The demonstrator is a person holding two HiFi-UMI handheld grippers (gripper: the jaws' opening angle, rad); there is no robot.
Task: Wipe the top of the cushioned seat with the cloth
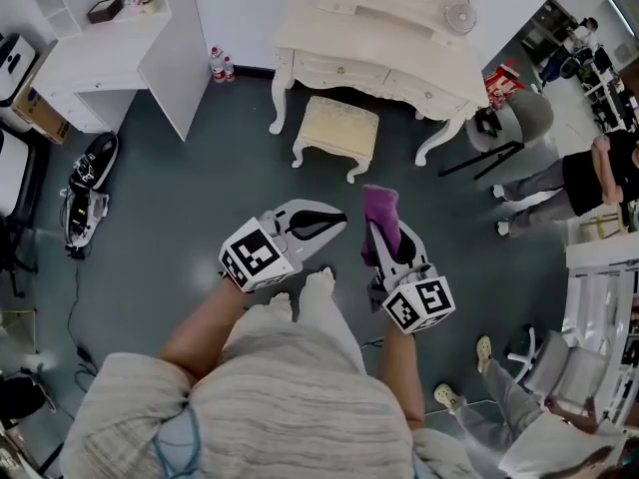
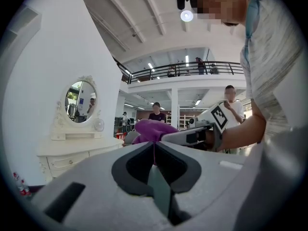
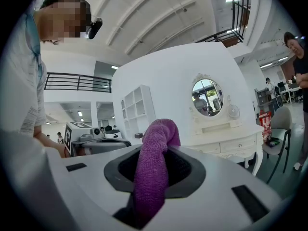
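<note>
Right hand-held gripper (image 3: 151, 177): clamped on the purple cloth (image 3: 156, 138). The cloth has a nubby weave and is bunched into a roll, its long axis along the jaws. In the head view its free end points up-frame toward the cream cushioned seat (image 1: 337, 128), well apart. Left hand-held gripper (image 2: 155, 153): jaws together, empty. The seat stands on a dark grey floor (image 1: 180, 208) before a white dressing table (image 1: 399, 53).

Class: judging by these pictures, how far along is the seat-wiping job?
Done: the cloth is clamped in the right gripper. In hand: the approach; the cushioned seat stands well ahead, untouched. Left: reaching it and all the wiping. The left gripper is shut, empty.
</note>
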